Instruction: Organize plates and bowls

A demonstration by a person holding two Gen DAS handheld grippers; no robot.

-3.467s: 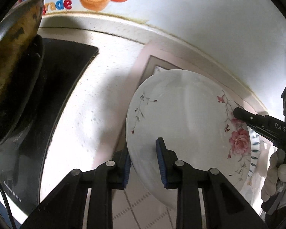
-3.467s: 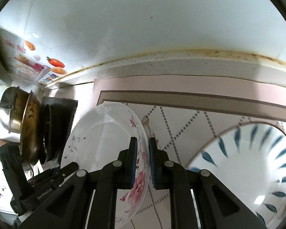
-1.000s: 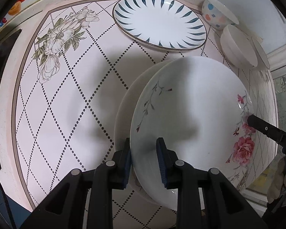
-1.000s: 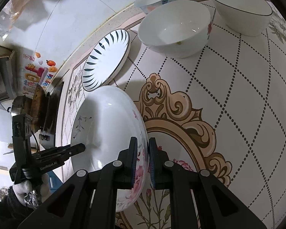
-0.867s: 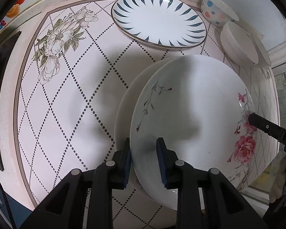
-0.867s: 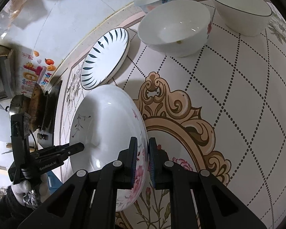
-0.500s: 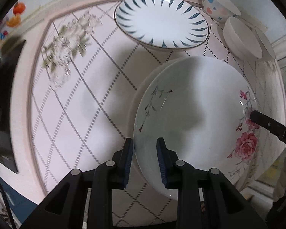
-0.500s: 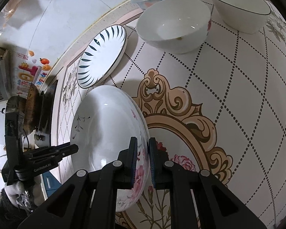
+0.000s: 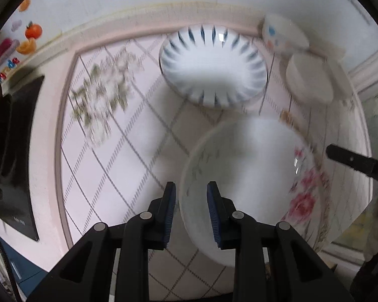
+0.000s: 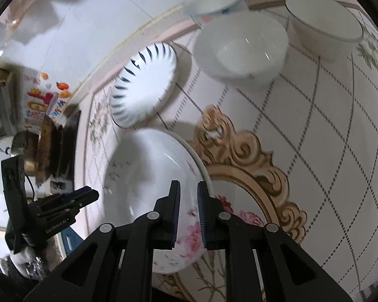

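The white plate with pink roses (image 9: 252, 176) (image 10: 148, 176) lies flat on a plain white plate whose rim (image 10: 200, 162) shows at its right edge, on the patterned counter mat. My left gripper (image 9: 191, 201) hovers open over the plate's left rim without touching it. In the right wrist view the left gripper (image 10: 88, 196) ends just short of the plate. The jaws of my right gripper (image 10: 189, 201) are opening above the rose-painted rim, and the pads do not press on it. The right gripper (image 9: 340, 156) shows as a dark tip beside the plate's right edge in the left wrist view.
A blue-striped plate (image 9: 214, 68) (image 10: 143, 83) lies behind the stack. Three bowls stand at the back right: a dotted one (image 10: 214, 0), a plain white one (image 10: 242, 50) and a dark-rimmed one (image 10: 325, 25). A black stove (image 9: 15, 151) with a pan (image 10: 45, 151) is at the left.
The rose plate, carried by both grippers before, now rests on the white plate. The right jaws have parted, and both grippers have lifted off its rim.
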